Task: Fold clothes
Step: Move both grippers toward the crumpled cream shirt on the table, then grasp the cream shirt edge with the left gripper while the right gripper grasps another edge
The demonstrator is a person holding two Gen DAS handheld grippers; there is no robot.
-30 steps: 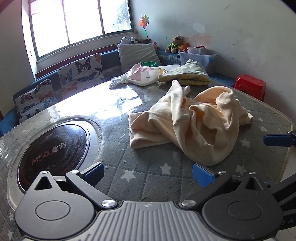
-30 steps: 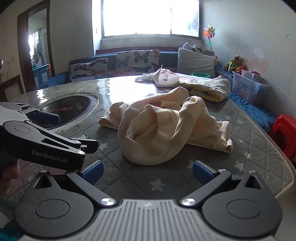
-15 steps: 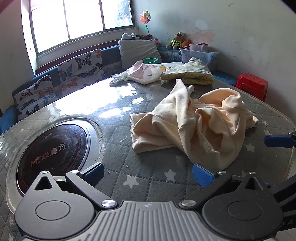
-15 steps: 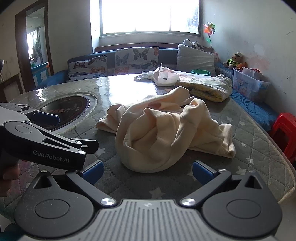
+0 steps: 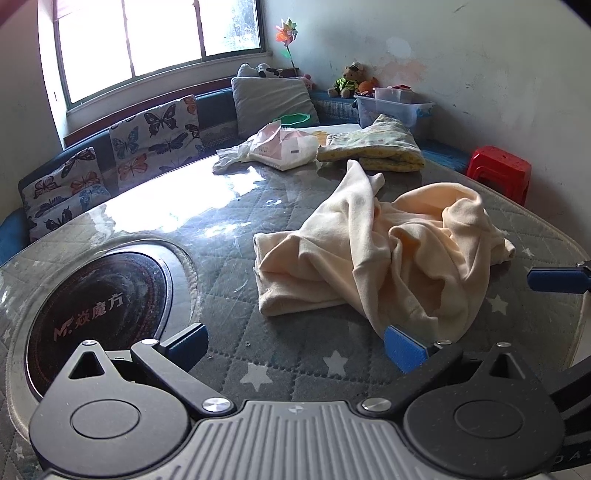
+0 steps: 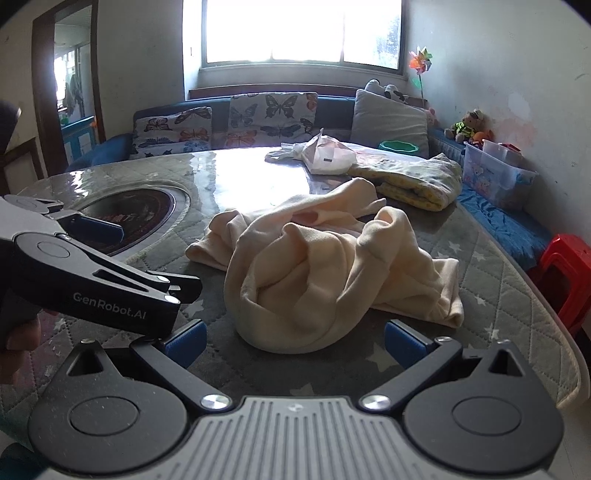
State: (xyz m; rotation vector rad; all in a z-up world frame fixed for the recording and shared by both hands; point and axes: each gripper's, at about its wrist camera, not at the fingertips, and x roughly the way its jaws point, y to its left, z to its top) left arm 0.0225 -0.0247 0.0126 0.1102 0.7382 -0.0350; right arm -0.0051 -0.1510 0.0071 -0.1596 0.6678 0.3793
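Near edge, right wrist view: we see the right gripper (image 6: 293, 341) spread wide, holding nothing, its blue pads flanking the near hem of the crumpled cream garment (image 6: 325, 266). At lower left the left gripper (image 6: 144, 258) cuts in from the frame edge, also wide open and empty; the hand behind it is mostly cut off. The garment's folds hide its shape; we cannot tell sleeves from body. It lies mid-frame on the quilted star-print bench (image 6: 509, 295). Left of it, a dark round cooktop (image 5: 99, 306). Further back, a folded yellow blanket (image 6: 413, 181), butterfly cushions (image 6: 273, 118), overexposed window (image 6: 303, 33).
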